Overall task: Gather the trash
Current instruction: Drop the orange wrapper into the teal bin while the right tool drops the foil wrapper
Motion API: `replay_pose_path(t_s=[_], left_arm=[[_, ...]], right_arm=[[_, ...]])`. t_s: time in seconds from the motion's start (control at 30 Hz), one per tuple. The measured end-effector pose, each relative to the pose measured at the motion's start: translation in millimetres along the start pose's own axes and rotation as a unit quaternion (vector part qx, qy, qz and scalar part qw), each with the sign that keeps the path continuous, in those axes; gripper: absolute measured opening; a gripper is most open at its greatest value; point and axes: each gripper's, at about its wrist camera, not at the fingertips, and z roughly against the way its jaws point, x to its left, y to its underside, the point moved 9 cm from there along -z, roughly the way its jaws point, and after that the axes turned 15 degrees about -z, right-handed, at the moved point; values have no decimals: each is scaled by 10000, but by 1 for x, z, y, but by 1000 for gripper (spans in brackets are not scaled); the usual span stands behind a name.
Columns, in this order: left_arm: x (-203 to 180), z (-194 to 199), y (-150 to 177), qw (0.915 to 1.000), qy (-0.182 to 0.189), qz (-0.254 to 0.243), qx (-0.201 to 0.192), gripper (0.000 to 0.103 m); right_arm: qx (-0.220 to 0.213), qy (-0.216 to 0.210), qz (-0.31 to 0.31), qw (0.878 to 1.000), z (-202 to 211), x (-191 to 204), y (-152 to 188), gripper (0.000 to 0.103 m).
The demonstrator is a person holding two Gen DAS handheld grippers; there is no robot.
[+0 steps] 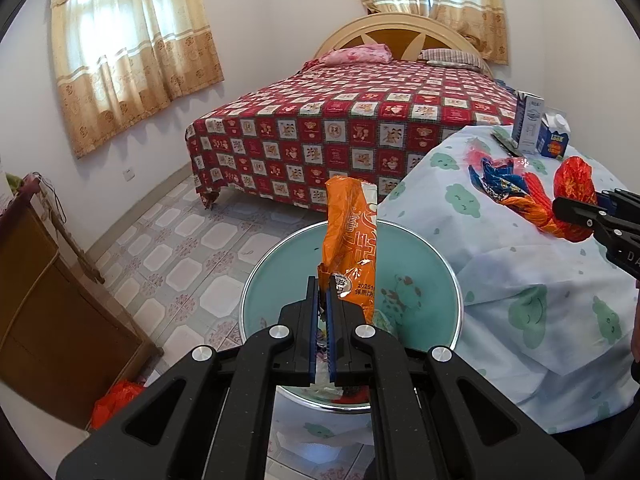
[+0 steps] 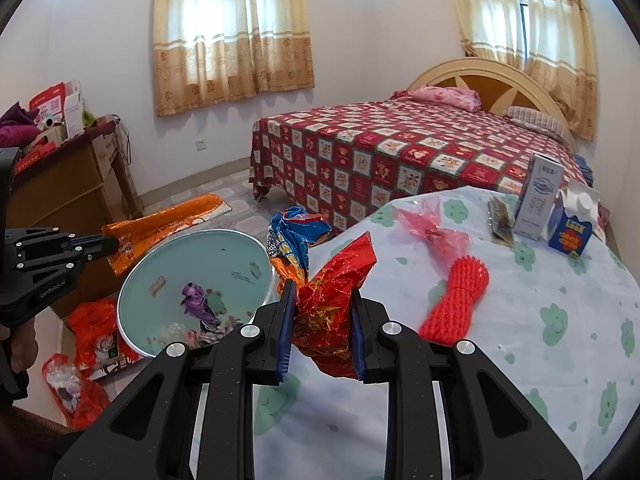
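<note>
Trash is in both my tongs, so I judge the step in hand to be the carry to the basin (image 1: 420, 248); my left tongs (image 1: 323, 304) are pinched fully shut on the lower end of an orange wrapper (image 1: 352, 232), which stands up ahead of them with the basin just below; my right tongs (image 2: 322, 328) are part-way closed on a crumpled red wrapper (image 2: 332, 300), its bulk filling the gap between the pads; that one hangs over the tabletop (image 2: 520, 360) edge, the basin lying to the left of these tongs and lower; a few scraps (image 2: 200, 304) already lie in the basin. Next, I think, the left tongs need only part over the basin; the right must cross leftward past the edge before letting go, without fouling the left. Beyond the right tongs a blue wrapper (image 2: 296, 232), a pink wrapper (image 2: 432, 228), a red net (image 2: 456, 304) and two cartons (image 2: 556, 212) remain.
</note>
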Motion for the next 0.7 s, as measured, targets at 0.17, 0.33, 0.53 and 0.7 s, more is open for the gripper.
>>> replay_pose_path(t_s=[0.17, 0.33, 0.53, 0.7], left_arm=[[8, -2, 3, 10000, -50, 74, 29, 3], [14, -3, 6, 9999, -73, 128, 50, 3], [20, -4, 8, 9997, -104, 200, 57, 3], [29, -3, 10, 9995, -144, 283, 65, 3]], right_arm=[[5, -46, 72, 10000, -4, 7, -3, 25], [22, -86, 121, 9999, -9, 14, -5, 25], [43, -149, 198, 9997, -14, 24, -6, 25], [89, -178, 249, 9995, -20, 29, -5, 25]])
